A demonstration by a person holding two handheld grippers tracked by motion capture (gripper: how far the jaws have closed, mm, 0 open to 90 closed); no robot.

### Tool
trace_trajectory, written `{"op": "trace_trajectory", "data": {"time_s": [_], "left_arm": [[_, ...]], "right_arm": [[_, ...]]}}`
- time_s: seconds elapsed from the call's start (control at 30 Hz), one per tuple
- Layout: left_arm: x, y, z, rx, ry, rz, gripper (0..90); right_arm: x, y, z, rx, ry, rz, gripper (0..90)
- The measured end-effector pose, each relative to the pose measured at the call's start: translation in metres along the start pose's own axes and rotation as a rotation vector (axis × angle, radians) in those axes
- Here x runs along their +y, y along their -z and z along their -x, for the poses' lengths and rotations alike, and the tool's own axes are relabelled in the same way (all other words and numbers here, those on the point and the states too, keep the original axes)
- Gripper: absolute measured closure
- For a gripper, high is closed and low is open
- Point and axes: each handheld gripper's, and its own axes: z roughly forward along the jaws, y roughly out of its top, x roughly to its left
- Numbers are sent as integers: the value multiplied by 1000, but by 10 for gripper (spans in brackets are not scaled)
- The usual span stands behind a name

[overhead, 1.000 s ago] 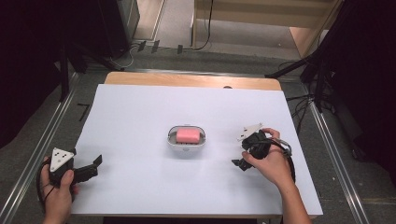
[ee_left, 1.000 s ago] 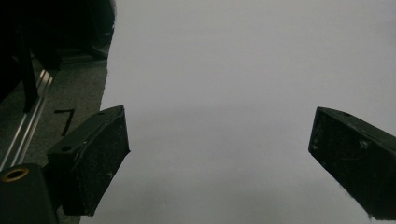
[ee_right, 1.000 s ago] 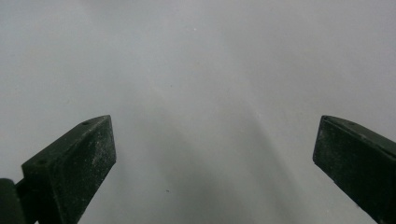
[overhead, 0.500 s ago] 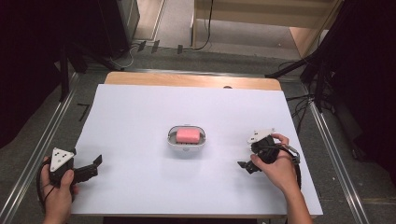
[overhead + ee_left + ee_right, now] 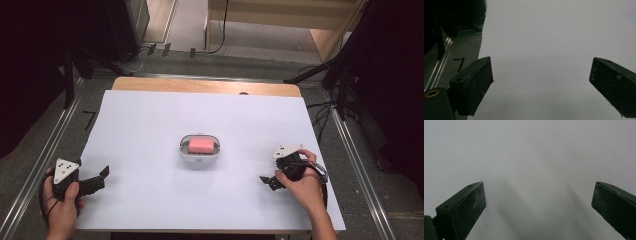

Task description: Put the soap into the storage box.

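The pink block (image 5: 201,145) in its dish (image 5: 184,152) lies left and slightly ahead of the right gripper (image 5: 267,181), probably nearer than the left gripper (image 5: 102,175); both grippers gape empty.

One white dish (image 5: 200,156), one pink block (image 5: 201,145), two grippers: left gripper (image 5: 102,176), right gripper (image 5: 266,181).

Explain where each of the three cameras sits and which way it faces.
High view: above the person's side, facing forward and down on the table; shows both hands, left claw, right claw, and the dish with pink soap.
Left gripper view: rides the left claw, facing the table and its left edge; jaws wide apart.
Right gripper view: rides the right claw, facing the table; jaws wide apart.
Shared: all see the white tabletop.
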Motion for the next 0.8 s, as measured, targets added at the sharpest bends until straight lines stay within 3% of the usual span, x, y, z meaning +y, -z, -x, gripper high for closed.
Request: {"op": "trace_trajectory", "data": {"time_s": [0.3, 0.53, 0.8], "left_arm": [[0, 0, 0, -3, 1, 3, 56], [0, 0, 0, -4, 1, 4, 56], [0, 0, 0, -4, -1, 5, 56]], "right_arm": [[-16, 7, -1, -17, -20, 18, 0], [-32, 13, 1, -38, -66, 37, 0], [-52, 22, 10, -53, -129, 98, 0]]}}
